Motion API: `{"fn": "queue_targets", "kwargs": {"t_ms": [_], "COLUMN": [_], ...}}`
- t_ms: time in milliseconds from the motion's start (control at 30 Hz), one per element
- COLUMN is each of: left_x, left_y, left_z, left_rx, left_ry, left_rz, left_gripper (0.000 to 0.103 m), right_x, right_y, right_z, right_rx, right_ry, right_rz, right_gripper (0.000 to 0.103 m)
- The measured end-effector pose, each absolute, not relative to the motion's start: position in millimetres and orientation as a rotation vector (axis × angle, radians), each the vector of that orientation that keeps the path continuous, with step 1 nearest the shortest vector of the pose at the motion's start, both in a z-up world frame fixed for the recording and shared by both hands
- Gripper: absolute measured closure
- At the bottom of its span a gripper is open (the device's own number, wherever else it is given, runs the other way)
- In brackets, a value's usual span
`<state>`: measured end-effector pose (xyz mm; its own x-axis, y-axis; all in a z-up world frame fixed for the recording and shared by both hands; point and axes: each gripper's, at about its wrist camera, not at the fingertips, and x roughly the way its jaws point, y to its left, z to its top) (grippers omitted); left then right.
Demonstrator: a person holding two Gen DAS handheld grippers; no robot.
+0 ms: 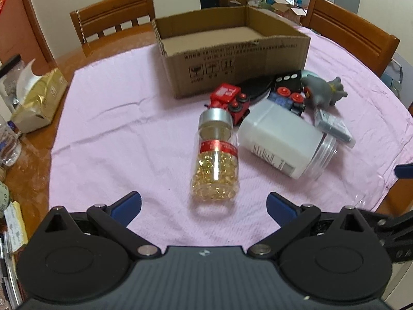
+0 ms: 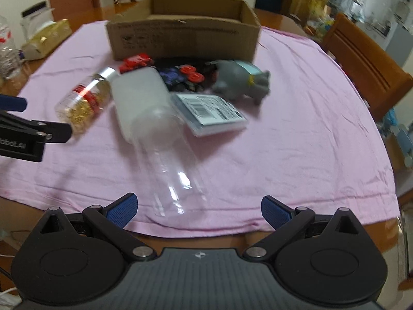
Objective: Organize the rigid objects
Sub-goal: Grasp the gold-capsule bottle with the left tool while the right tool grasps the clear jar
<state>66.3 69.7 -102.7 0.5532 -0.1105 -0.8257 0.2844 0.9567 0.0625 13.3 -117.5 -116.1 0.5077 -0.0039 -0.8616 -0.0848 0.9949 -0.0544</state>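
Note:
On the pink cloth lie a clear bottle of gold capsules (image 1: 215,159) with a silver cap, a clear jar with a white cap (image 1: 286,142), a red toy train (image 1: 228,99), a blue toy with red wheels (image 1: 286,98), a grey toy elephant (image 1: 324,91) and a flat pack (image 1: 333,126). An open, empty cardboard box (image 1: 232,51) stands behind them. My left gripper (image 1: 204,206) is open, just short of the capsule bottle's base. My right gripper (image 2: 198,209) is open, at the clear jar (image 2: 155,129) bottom end. The capsule bottle (image 2: 82,100) and elephant (image 2: 242,81) show there too.
Wooden chairs (image 1: 113,15) stand behind the round table. A gold packet (image 1: 36,98) and plastic bottle (image 1: 7,142) sit at the table's left edge. The left gripper's body (image 2: 25,134) shows at the left in the right wrist view.

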Motion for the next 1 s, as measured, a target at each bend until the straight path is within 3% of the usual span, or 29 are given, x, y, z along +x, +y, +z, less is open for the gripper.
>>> {"fn": "queue_targets", "kwargs": {"t_ms": [467,1000], "left_x": [86,115], "left_y": [71,112], "left_z": [-117,-126], "left_rx": [0.23,0.251], "left_ry": [0.97,0.97], "left_rz": [-0.252,-0.139], "left_gripper": [0.001,0.001], "right_x": [31,35], "right_y": [-161,-149], "right_z": [-128,-141], "right_rx": [-0.056,-0.031], "right_ry": [1.062,1.082], "right_rz": [-0.121,0.032], "right_gripper": [0.0,0.0]}}
